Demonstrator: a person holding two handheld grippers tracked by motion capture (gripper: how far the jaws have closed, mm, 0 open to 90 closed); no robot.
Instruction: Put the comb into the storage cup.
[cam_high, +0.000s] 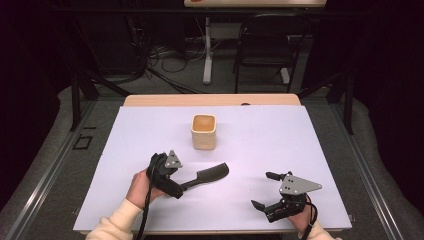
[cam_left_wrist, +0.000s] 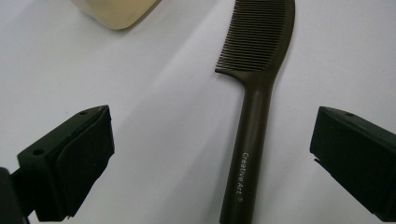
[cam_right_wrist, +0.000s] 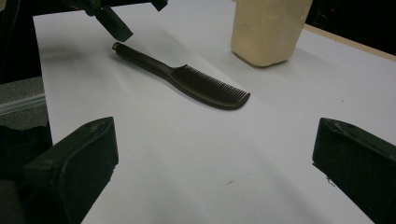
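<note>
Left gripper view: left hand-held gripper (cam_left_wrist: 212, 154) spread wide astride dark comb (cam_left_wrist: 254, 107) handle at lower centre; recommended: centre the handle between both pads before pinching.

combs: 1, dark, with handle (cam_high: 207, 176) | cups: 1, cream, square-mouthed (cam_high: 203, 132) | white table sheets: 1 (cam_high: 260, 145) | hand-held grippers: 2, left gripper (cam_left_wrist: 210, 154), right gripper (cam_high: 264, 190) | chairs behind table: 1 (cam_high: 265, 47)
</note>
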